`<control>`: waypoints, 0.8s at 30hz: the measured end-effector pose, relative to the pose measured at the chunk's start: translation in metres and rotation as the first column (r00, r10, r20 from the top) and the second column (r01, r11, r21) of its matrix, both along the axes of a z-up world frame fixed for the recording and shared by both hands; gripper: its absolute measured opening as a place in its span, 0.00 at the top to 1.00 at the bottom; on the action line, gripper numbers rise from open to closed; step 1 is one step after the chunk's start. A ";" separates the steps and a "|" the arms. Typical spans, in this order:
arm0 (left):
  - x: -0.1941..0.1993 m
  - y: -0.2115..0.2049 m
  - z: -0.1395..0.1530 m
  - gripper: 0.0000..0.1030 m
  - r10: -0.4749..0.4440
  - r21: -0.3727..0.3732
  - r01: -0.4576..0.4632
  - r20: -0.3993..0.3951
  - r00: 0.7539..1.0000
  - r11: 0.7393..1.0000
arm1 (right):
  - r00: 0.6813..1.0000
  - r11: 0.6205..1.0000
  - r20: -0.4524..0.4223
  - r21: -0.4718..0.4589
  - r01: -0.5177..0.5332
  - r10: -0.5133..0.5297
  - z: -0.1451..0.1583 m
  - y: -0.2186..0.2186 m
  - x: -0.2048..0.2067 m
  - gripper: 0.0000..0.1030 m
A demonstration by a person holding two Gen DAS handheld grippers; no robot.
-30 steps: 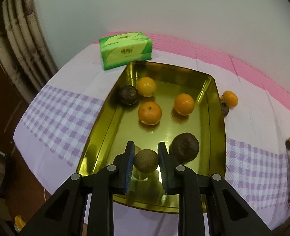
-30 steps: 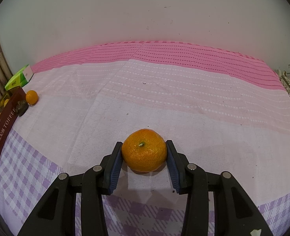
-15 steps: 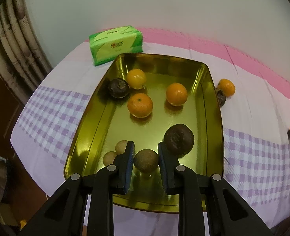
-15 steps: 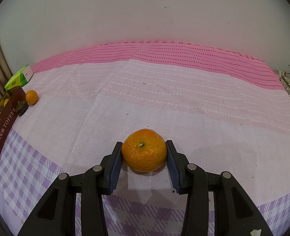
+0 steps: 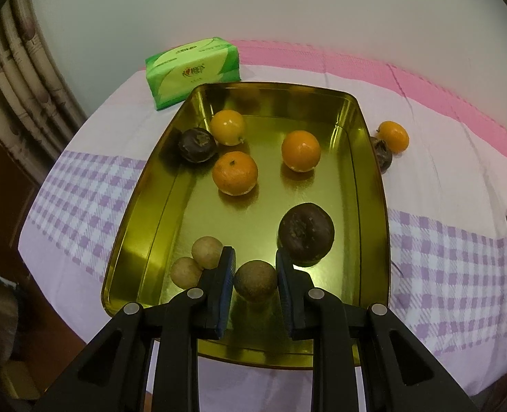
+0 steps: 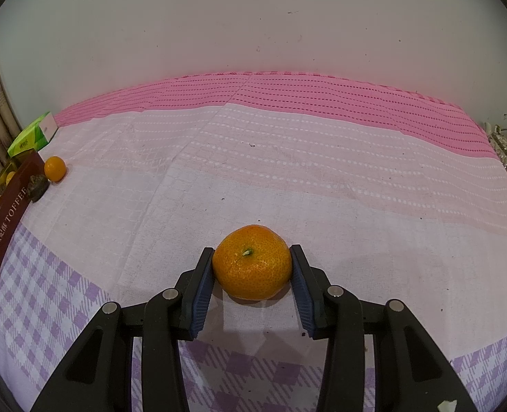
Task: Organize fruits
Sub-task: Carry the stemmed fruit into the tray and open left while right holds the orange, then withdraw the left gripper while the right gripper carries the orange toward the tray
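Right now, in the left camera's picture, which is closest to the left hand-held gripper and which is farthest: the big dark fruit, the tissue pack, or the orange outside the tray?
1. Big dark fruit, in the tray, beside the left hand-held gripper.
2. Orange outside the tray, on the right.
3. Tissue pack, behind the tray.

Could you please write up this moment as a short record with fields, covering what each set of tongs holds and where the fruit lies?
left tongs: shut on small brown fruit, over the near end of the gold tray
right tongs: shut on mandarin, which rests on the tablecloth
in tray: three orange fruits, two dark wrinkled fruits, two pale brown fruits beside the left tongs
outside tray: one orange fruit and one dark fruit by its right wall
behind tray: green tissue pack
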State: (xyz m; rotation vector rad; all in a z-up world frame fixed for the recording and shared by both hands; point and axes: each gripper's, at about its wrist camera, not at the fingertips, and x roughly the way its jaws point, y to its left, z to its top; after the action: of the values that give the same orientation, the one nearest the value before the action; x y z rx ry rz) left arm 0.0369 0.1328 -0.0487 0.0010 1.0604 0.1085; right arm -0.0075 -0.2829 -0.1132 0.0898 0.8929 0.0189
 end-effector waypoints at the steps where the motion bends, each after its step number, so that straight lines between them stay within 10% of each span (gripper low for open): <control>1: 0.000 0.000 0.000 0.75 -0.002 0.002 0.002 0.000 1.000 1.000 | 1.000 1.000 0.000 0.001 0.000 0.000 0.000 0.000 0.000 0.61; 24: -0.032 0.000 0.042 0.75 0.054 -0.011 -0.053 0.096 0.994 0.999 | 1.000 1.000 0.000 -0.006 0.001 -0.001 0.000 -0.001 -0.002 0.61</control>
State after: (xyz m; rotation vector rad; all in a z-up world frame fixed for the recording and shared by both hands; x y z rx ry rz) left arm 0.0053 0.1331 -0.0064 -0.0402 0.9652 0.1511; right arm -0.0096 -0.2837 -0.1128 0.0845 0.8930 0.0155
